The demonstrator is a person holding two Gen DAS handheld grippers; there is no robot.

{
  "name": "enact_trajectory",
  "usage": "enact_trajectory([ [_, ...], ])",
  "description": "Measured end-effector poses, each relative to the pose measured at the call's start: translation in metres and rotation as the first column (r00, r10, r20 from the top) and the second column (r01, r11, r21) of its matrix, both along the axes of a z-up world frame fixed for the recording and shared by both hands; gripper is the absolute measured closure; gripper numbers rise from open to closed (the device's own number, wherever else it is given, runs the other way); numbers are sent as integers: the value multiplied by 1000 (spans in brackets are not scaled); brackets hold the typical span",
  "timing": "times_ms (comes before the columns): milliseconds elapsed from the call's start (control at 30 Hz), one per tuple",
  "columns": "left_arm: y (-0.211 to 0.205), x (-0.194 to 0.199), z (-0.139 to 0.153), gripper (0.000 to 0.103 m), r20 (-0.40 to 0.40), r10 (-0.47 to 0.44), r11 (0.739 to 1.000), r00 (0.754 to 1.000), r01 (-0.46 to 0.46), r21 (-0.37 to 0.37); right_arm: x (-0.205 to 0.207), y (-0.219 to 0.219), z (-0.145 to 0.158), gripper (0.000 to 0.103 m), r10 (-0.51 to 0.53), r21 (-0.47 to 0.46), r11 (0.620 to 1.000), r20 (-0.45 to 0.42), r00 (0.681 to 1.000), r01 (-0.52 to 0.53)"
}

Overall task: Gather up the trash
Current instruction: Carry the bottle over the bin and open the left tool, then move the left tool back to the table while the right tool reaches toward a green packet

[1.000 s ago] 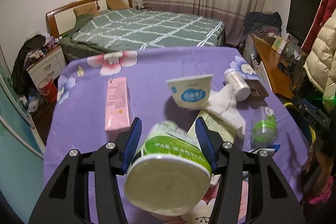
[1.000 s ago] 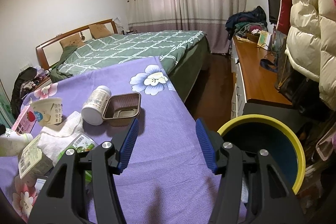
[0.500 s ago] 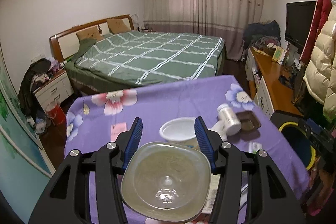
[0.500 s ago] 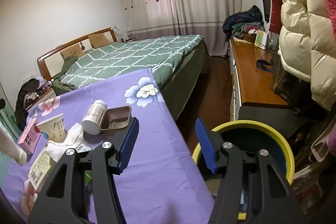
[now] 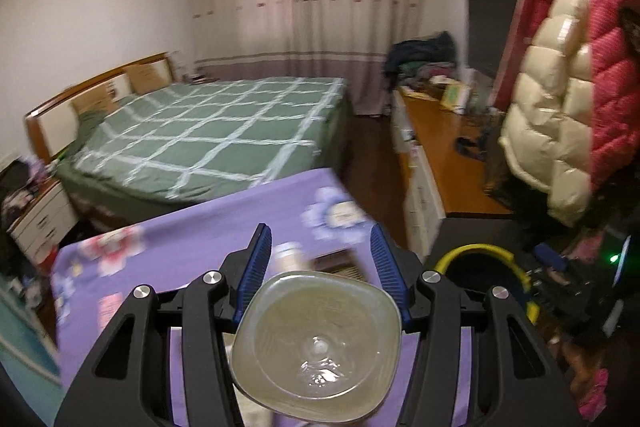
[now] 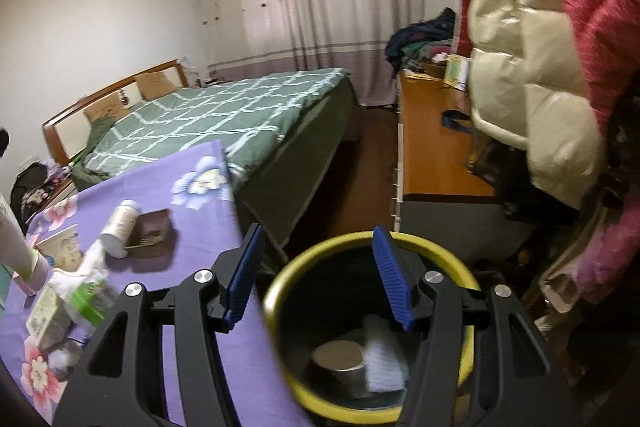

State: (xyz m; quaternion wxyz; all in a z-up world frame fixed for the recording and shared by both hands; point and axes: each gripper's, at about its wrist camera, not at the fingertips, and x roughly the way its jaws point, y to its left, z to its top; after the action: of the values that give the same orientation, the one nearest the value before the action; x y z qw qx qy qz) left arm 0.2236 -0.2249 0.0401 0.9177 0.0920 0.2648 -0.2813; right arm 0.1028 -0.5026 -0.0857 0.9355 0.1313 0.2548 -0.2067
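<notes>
Gripping a bottle (image 5: 316,345), left gripper (image 5: 320,279) nears bin rim (image 5: 480,251); right gripper (image 6: 316,275) wide.

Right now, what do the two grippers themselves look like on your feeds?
They look identical. The left gripper and the right gripper each have glossy black plastic frames with triangular cut-outs and round silver bolt heads at the pivots. The fingers carry ribbed blue pads. No cables, markings or sleeves show in either wrist view.
</notes>
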Motion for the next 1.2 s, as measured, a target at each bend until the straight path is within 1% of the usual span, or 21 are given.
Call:
enact_trajectory([
  [33, -21, -4, 1, 51, -3, -39, 999, 999, 39, -5, -5, -7, -1, 49, -14, 2, 1000, -1, 1000, 14],
  [100, -50, -10, 0, 51, -11, -86, 996, 996, 86, -9, -17, -21, -5, 49, -45, 1, 999, -5, 999, 45],
  [133, -73, -14, -1, 51, -21, -127, 992, 992, 126, -11, -22, -28, -7, 49, -60, 0, 998, -9, 998, 60],
  [200, -102, -19, -4, 51, -37, -173, 985, 984, 173, -13, -33, -40, -11, 49, -88, 4, 996, -14, 996, 88],
  [300, -155, -28, -18, 51, -83, -243, 970, 967, 243, -10, -51, -60, -18, 49, -133, 16, 991, -25, 991, 133],
  [333, -176, -29, -27, 51, -101, -262, 965, 960, 263, -4, -55, -65, -20, 49, -143, 19, 989, -28, 989, 144],
  [400, -199, -29, -42, 51, -124, -280, 959, 952, 283, 2, -66, -75, -25, 49, -170, 27, 985, -34, 985, 171],
  [500, -236, -28, -75, 51, -193, -303, 950, 933, 313, 20, -79, -88, -31, 49, -200, 37, 979, -45, 979, 202],
  [600, -256, -24, -103, 51, -223, -293, 948, 930, 313, 55, -86, -96, -37, 49, -217, 47, 974, -57, 975, 220],
  [667, -266, -21, -123, 49, -251, -279, 949, 927, 305, 73, -88, -98, -40, 49, -222, 53, 973, -62, 973, 225],
  [733, -267, -18, -133, 26, -257, -243, 957, 935, 274, 92, -88, -98, -42, 49, -220, 59, 973, -64, 973, 224],
  [833, -252, -17, -133, 24, -256, -224, 962, 940, 256, 96, -85, -95, -42, 49, -215, 57, 974, -66, 975, 218],
  [900, -236, -15, -125, 22, -256, -216, 966, 942, 244, 83, -83, -93, -42, 49, -207, 55, 976, -69, 976, 210],
  [1000, -204, -12, -107, 17, -235, -191, 976, 953, 210, 55, -77, -88, -42, 49, -188, 59, 980, -71, 980, 192],
  [1100, -161, -8, -88, 13, -185, -137, 989, 973, 146, 34, -66, -79, -41, 48, -153, 64, 985, -74, 986, 157],
  [1133, -137, -5, -81, 12, -158, -101, 994, 982, 107, 29, -62, -74, -40, 48, -138, 64, 988, -74, 988, 143],
  [1200, -107, -2, -71, 10, -129, -50, 998, 990, 53, 22, -50, -61, -38, 48, -101, 60, 993, -73, 992, 105],
])
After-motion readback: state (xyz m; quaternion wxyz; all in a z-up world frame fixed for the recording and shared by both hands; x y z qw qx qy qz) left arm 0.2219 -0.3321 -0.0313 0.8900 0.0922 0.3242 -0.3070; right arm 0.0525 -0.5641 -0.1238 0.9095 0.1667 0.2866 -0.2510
